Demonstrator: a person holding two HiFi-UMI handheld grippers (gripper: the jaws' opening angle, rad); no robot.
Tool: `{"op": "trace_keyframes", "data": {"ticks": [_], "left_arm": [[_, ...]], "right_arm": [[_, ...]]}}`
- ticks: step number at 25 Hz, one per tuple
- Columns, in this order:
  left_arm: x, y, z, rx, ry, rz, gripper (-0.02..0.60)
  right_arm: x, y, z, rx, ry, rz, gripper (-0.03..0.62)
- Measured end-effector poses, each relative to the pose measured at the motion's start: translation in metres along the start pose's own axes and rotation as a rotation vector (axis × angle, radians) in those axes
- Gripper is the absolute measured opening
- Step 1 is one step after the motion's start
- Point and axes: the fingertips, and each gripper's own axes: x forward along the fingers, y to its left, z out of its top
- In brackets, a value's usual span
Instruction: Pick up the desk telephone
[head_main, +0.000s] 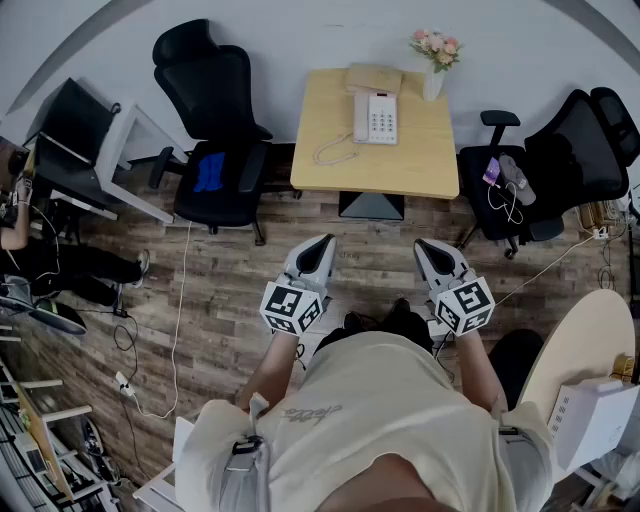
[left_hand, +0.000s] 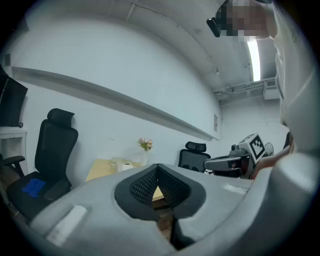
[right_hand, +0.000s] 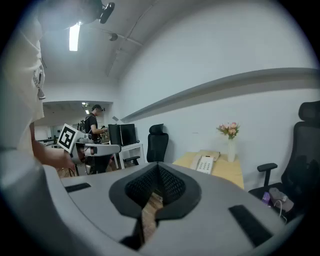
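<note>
Wood-plank floor (head_main: 230, 290): spread across the middle of the scene, with a white cable (head_main: 181, 300) trailed over it at the left. Counter (head_main: 400, 165): a light wooden top, set at the far side against the pale wall, slightly right of centre. Left office chair (head_main: 215, 130): black, high-backed, placed just left of the counter. Right office chair (head_main: 560, 165): black, placed just right of the counter, with small items and a thin cable laid on its seat. Left hand-held gripper (head_main: 322, 242): held at the near side above the floor and pointed toward the counter, well apart from it; its jaws are seen fully closed together, with nothing gripped between them. Right hand-held gripper (head_main: 426, 246): held beside the left one, likewise well short of the counter; its jaws are also closed together and nothing is held. Desk telephone (head_main: 376, 118): white, rested on the far middle of the counter, its handset seated at the left side and its coiled cord looped toward the near left edge; untouched by either gripper. Tan box (head_main: 374, 78): placed directly behind the telephone. Blue cloth (head_main: 209, 172): laid on the left chair's seat. Vase of pink flowers (head_main: 436, 60): stood upright at the far right corner of the counter.
</note>
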Motion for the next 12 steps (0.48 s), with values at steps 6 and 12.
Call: {"op": "trace_keyframes", "data": {"ticks": [6,12], "left_arm": [[-0.002,-0.005,0.004,0.061,-0.003,-0.012,0.015],[-0.001,-0.009,0.006,0.069,0.004,-0.048,0.015]], "right_arm": [[0.002,0.009,0.001,-0.001,-0.015,-0.008,-0.002],[-0.004,0.008,0.007,0.011,-0.033,-0.034,-0.002]]}}
